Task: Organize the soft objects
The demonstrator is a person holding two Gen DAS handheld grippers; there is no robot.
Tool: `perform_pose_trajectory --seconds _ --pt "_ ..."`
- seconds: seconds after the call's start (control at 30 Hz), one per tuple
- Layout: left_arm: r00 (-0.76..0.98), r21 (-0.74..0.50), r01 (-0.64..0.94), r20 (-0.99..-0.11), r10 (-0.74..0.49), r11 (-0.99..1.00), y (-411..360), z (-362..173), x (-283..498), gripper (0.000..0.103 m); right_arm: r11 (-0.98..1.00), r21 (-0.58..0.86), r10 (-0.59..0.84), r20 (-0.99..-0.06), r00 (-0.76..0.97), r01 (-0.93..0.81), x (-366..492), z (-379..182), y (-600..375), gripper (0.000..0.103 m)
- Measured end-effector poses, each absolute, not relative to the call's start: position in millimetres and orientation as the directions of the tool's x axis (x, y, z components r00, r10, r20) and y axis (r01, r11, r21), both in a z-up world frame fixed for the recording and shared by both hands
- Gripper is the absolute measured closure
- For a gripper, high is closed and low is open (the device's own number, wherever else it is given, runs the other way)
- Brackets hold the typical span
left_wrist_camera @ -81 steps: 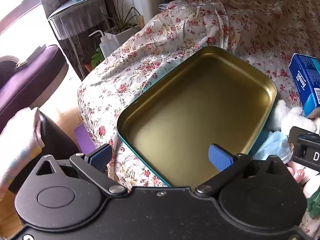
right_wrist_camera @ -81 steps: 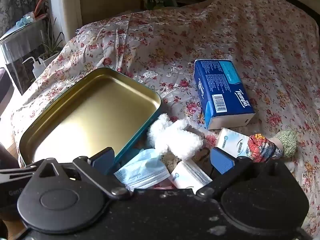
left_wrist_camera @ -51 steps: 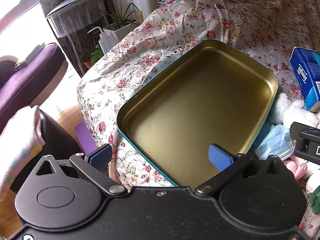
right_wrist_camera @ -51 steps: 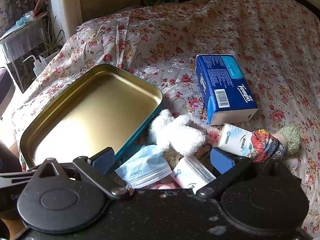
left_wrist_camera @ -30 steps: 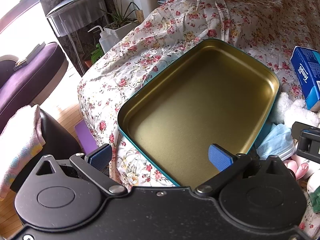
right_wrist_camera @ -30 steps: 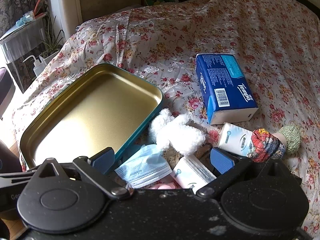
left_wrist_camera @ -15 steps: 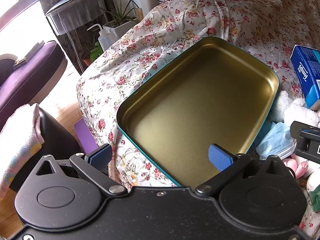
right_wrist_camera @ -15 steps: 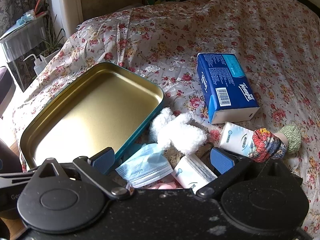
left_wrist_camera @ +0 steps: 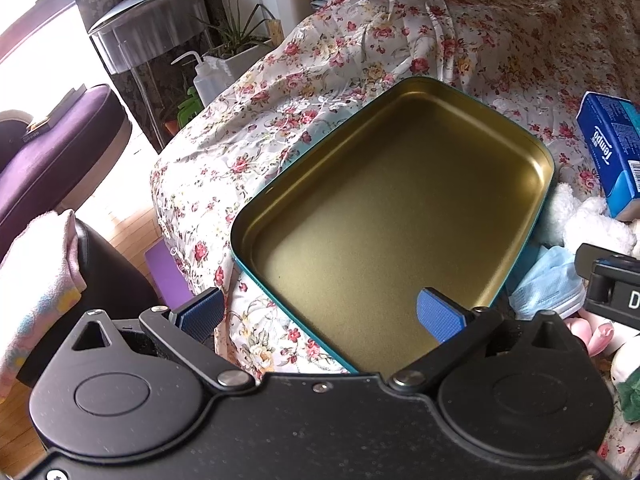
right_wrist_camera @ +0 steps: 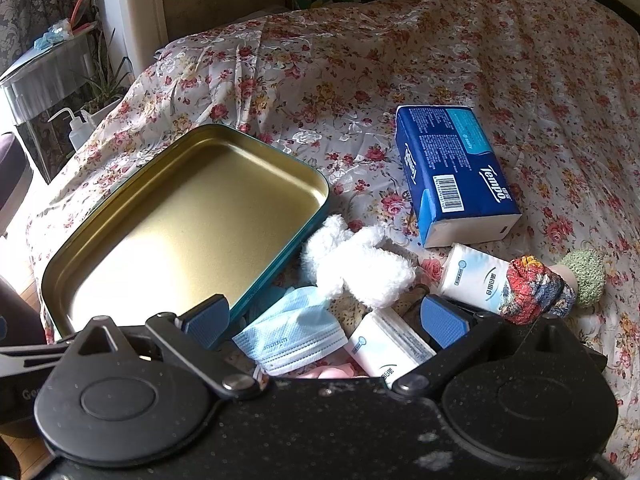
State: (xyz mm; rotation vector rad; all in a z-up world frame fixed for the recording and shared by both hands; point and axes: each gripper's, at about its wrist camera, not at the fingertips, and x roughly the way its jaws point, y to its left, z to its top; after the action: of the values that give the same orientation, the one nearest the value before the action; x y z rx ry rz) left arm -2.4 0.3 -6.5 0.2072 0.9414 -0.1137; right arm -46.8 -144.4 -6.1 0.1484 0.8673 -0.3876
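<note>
- Versus 0.5 s ago: almost nothing differs. Tin (left_wrist_camera: 400,216) sits a hair higher in the left view; the right view matches.
- Versus 2.7 s ago: the right view has backed off a little, tissue box (right_wrist_camera: 456,172) and small packs read slightly further up frame. No object has changed place.
- Left gripper (left_wrist_camera: 320,312): jaws wide apart, nothing between them; it hovers over the tin's near corner, right pad (left_wrist_camera: 438,316) over the gold floor, left pad off the tin over the cloth edge.
- Right gripper (right_wrist_camera: 324,320): jaws wide apart, nothing gripped; mask (right_wrist_camera: 292,332) and a small white pack (right_wrist_camera: 384,344) lie in the gap below it.
- Soft things all lie on the floral cloth (right_wrist_camera: 360,60), outside the tin: white plush (right_wrist_camera: 356,264) just beside the tin's right rim, mask in front of it, tissue box further back, second white pack (right_wrist_camera: 476,276) touching a patterned knit piece (right_wrist_camera: 536,288), green knit piece (right_wrist_camera: 588,280) at the far end.
- Tin holds nothing.
- Hidden or unclear: something pink (right_wrist_camera: 332,372) is mostly under the right gripper body, cannot tell what it is. In the left view the right gripper's housing covers part of the mask and plush; tissue box cut off at the frame edge; a green scrap (left_wrist_camera: 630,400) at lower right is too partial to identify.
- Whether the knit pieces are one item or two cannot be told.
</note>
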Motion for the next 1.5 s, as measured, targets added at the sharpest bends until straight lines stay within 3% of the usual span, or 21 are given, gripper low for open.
perform_pose_trajectory --seconds 0.17,0.4,0.83,1.17,1.33,1.5 --pt "0.612 0.131 0.204 -0.790 -0.022 0.970 -3.7 -1.3 -4.6 0.004 0.920 -0.018 -0.265 -0.765 0.587 0.391 -47.7 -2.7 -147.8 0.001" --pt "0.605 0.087 0.254 -0.791 -0.089 0.963 -15.9 6.0 -7.1 0.014 0.903 0.007 -0.286 -0.736 0.614 0.429 -57.6 14.6 -166.6 0.001" --pt "0.587 0.047 0.483 -0.758 -0.284 0.875 -60.9 11.2 -36.6 0.016 0.711 0.156 -0.435 -0.668 0.603 0.686 -138.5 42.7 -257.5 0.001" --pt "0.540 0.073 0.571 -0.783 -0.307 0.818 -84.3 -5.3 -61.0 0.016 0.643 0.103 -0.499 -0.696 0.517 0.759 -192.0 2.1 -255.0 0.000" --pt "0.530 0.093 0.586 -0.795 -0.294 0.805 -88.2 -14.6 -66.4 0.016 0.601 0.001 -0.623 -0.625 0.469 0.799 -188.1 5.0 -244.6 0.000" --pt "0.513 0.104 0.596 -0.813 -0.277 0.796 -89.7 -23.4 -69.1 0.016 0.671 0.082 -0.473 -0.718 0.511 0.737 -181.2 -6.5 -256.6 0.001"
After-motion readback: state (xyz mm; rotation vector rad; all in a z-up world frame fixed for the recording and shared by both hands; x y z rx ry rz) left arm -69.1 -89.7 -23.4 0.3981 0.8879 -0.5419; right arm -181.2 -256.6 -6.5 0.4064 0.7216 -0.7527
